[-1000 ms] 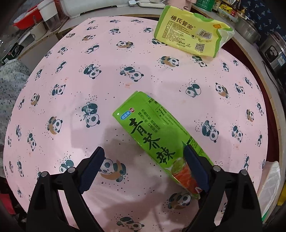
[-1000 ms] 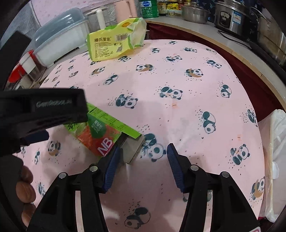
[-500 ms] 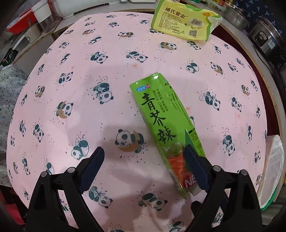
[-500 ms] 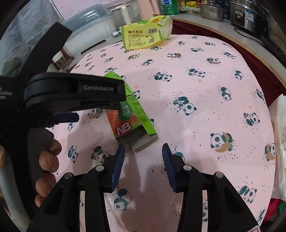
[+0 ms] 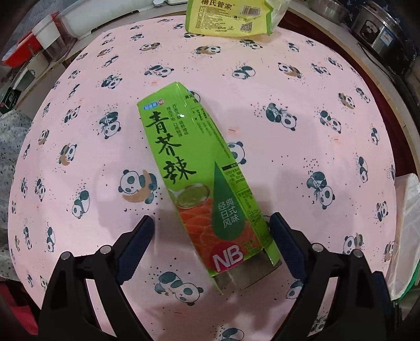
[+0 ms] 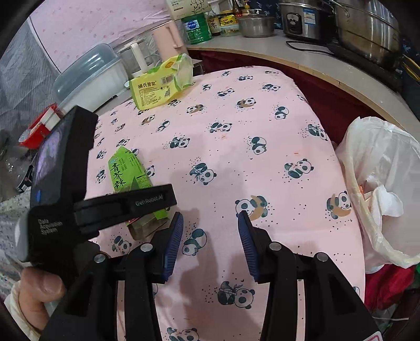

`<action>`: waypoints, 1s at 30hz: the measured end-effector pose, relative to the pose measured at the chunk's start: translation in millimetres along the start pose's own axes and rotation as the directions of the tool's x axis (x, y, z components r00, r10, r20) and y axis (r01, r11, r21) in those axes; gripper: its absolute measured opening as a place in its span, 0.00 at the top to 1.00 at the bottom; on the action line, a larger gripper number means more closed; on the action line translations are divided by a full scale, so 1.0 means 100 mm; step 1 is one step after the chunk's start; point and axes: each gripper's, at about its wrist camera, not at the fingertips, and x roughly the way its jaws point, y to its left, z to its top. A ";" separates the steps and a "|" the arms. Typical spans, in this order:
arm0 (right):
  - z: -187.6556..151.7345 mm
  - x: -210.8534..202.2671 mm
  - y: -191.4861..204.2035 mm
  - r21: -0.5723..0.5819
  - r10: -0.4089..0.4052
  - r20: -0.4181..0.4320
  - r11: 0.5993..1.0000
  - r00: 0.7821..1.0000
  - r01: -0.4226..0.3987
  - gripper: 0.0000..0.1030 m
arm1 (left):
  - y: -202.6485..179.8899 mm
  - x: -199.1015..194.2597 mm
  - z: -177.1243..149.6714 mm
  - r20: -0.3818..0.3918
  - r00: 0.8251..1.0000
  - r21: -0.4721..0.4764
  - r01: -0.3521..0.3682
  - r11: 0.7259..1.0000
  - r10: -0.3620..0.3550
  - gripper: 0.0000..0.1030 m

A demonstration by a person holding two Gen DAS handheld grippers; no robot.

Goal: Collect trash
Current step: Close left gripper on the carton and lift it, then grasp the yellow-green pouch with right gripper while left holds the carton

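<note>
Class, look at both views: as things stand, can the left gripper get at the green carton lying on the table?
Probably yes: the left gripper is open, its fingers either side of the green carton, with nothing between.

Green carton (image 5: pixel 199 178): printed cardboard, semi-gloss, bare grey board inside the open end at 6 o'clock. Surface cover (image 5: pixel 288 162): pink panda-print cloth, matt, slightly wrinkled. Yellow pouch (image 5: pixel 231 15) at 12 o'clock: glossy plastic film. Left tool (image 5: pixel 210 249): matt black plastic, dark blue ribbed pads, bare metal pins. Right tool (image 6: pixel 210 244): same build. Bag (image 6: pixel 380 188) at 3 o'clock: thin translucent plastic, crinkled. Pots (image 6: pixel 367 28) at 1 o'clock: polished steel.
</note>
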 end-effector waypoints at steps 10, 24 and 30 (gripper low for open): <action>0.09 -0.05 -0.05 0.024 -0.014 0.029 1.000 0.999 0.013 0.59 | 0.03 -0.11 -0.01 0.042 0.998 0.049 0.040 0.998 -0.042 0.51; 0.81 0.32 0.43 -0.035 -0.006 0.092 0.999 0.996 0.009 0.59 | 0.50 -0.28 0.40 0.150 0.988 0.087 0.012 0.996 -0.025 0.64; 1.24 0.76 0.65 -0.034 0.011 0.089 0.999 0.996 -0.008 0.59 | 0.61 -0.04 0.82 0.156 0.988 0.122 -0.016 0.992 -0.004 0.83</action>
